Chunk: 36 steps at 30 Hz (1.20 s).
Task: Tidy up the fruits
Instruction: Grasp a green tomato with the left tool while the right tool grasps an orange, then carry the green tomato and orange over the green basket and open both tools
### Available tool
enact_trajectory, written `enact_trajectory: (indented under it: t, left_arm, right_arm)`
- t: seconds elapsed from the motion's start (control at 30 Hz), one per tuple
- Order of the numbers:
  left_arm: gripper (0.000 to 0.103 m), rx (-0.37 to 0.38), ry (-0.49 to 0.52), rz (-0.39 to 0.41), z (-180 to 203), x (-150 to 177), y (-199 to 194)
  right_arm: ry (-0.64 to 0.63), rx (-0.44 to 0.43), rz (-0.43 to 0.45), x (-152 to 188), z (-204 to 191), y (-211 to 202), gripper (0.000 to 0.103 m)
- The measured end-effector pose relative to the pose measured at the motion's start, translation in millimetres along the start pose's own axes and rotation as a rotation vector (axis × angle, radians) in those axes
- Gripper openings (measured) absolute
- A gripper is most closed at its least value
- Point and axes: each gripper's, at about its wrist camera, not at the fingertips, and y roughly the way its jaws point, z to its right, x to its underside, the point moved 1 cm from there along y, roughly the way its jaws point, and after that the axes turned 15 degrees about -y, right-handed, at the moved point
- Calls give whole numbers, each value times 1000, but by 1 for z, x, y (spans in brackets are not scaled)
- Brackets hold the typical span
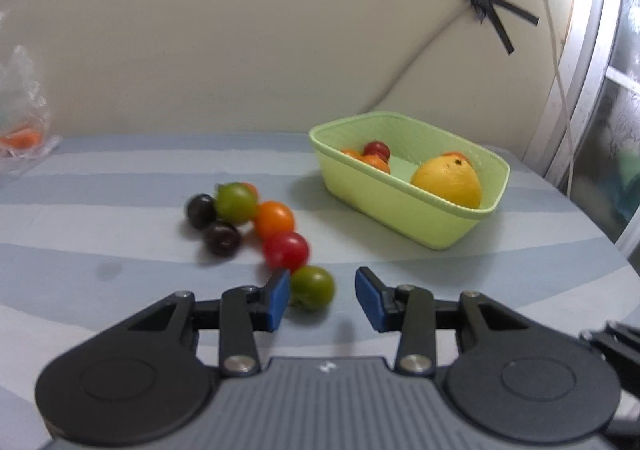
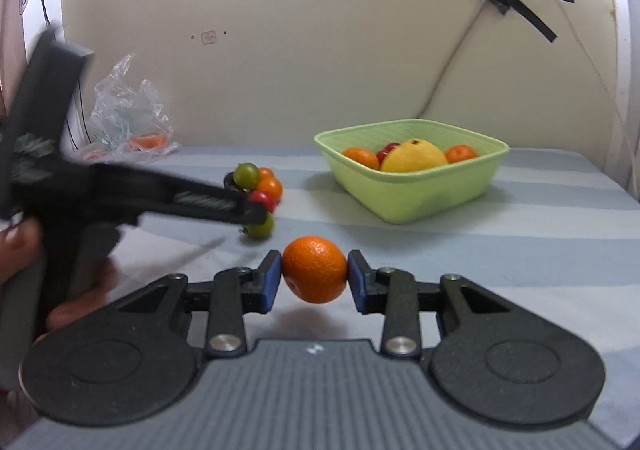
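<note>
The right gripper [image 2: 315, 277] clamps a small orange [image 2: 315, 269] between its blue pads, lifted off the striped cloth [image 2: 520, 250]. The left gripper [image 1: 322, 300] gapes wide, a green tomato [image 1: 313, 287] touching its left pad. Beyond sits the green basket [image 2: 412, 193].

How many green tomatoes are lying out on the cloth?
2. One green tomato lies between the open left gripper's fingers; the other tops the far cluster. More may hide behind it.

Striped pale-blue cloth [image 1: 120, 177], light green basket [image 1: 400, 217], yellow citrus [image 1: 448, 179]; loose tomatoes [image 1: 276, 219] ran green, orange, red, near-black; the gripped mandarin [image 2: 315, 269] glowed orange between blue pads [image 2: 271, 282].
</note>
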Motion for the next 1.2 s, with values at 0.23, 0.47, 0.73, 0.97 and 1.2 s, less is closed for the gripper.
enact_trajectory:
  t: [0.23,0.47,0.73,0.97,1.2]
  left_arm:
    - [26,-44,-54,-4,-8,5,6]
    - [26,26,-73,-46,-13,23,-30]
    - [26,189,109,-118,15,69,-85]
    - [26,256,201,-172,39,99,-88]
    - [28,228,221,-175,41,109,-91]
  right_arm:
    - [35,-8,0,6,10,3,38]
    - [48,-41,29,7,13,-9,39]
    - [0,-50,17,29,13,-52,39]
    - [-45,19,-19,56,5,-81,39]
    - [-29,29,-21,64,8,-84,40]
